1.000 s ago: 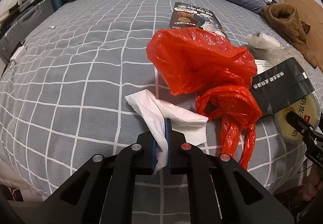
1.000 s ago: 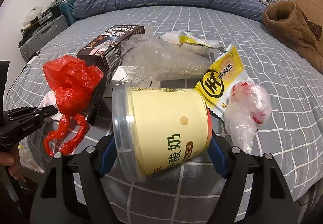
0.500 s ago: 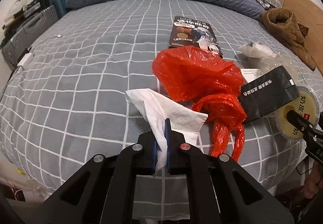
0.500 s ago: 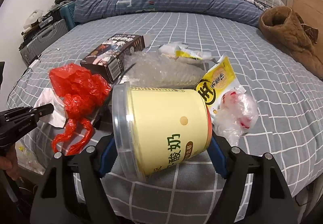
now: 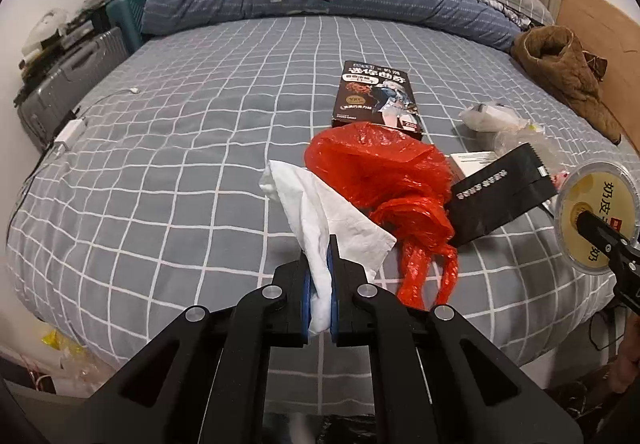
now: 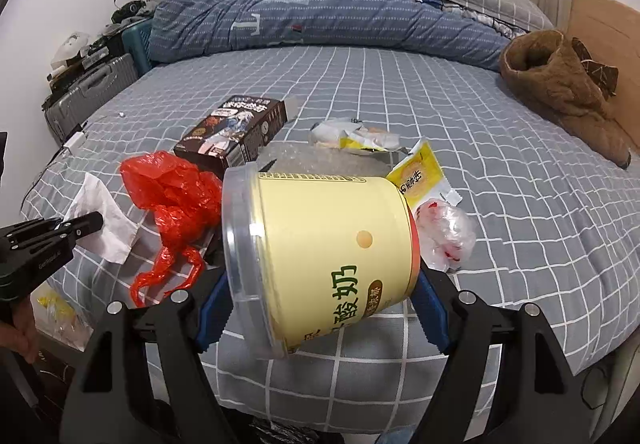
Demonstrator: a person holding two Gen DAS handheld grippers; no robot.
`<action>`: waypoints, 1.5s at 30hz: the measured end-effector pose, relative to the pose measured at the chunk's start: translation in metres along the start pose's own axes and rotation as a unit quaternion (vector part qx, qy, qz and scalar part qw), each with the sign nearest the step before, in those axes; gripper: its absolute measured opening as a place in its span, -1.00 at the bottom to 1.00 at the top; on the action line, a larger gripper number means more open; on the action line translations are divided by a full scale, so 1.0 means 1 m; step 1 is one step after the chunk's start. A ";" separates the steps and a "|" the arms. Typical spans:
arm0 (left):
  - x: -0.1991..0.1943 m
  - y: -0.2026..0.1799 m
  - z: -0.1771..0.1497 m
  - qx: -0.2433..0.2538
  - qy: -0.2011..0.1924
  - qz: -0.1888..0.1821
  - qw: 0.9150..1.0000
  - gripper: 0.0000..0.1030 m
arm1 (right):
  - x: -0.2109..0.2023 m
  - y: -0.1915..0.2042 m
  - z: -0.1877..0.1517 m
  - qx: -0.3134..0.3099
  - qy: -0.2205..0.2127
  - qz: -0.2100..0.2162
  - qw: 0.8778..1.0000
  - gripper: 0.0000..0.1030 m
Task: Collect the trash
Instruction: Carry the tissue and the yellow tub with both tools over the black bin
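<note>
Tissue is being pinched between the clenched pads of the left hand-held gripper, its free end hanging above the bed. The right hand-held gripper is grasping a lidded yellow yogurt tub across its sides, jaws spread wide around it. Doing the carry well probably means keeping both grips firm and the tub from tilting further, since the tissue is held only by one edge. The tub is lying sideways in the grip; whether it is holding anything cannot be told. Still waiting on the bed are the red plastic bag, dark snack box and yellow wrapper.
</note>
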State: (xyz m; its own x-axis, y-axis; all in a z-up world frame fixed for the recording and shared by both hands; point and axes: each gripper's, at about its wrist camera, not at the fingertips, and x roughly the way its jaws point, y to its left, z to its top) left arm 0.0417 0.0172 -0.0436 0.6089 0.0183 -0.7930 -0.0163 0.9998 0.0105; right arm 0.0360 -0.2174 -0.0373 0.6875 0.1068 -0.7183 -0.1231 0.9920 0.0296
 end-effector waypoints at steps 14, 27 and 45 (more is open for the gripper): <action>-0.054 -0.016 -0.004 -0.006 -0.012 -0.042 0.999 -0.89 | -0.053 0.006 -0.002 0.012 -0.012 -0.010 1.000 0.43; -0.092 -0.029 -0.043 -0.004 -0.001 -0.047 0.999 -0.89 | -0.101 0.014 -0.041 0.018 0.004 -0.013 1.000 0.43; -0.105 -0.029 -0.106 -0.014 0.034 -0.051 0.998 -0.88 | -0.116 0.033 -0.099 -0.001 0.044 -0.011 0.999 0.43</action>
State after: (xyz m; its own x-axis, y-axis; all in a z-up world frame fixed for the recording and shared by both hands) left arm -0.1060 -0.0144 -0.0251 0.5526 -0.0845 -0.8292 0.0197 0.9959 -0.0883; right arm -0.1188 -0.2037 -0.0218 0.6243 0.0782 -0.7772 -0.1101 0.9939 0.0115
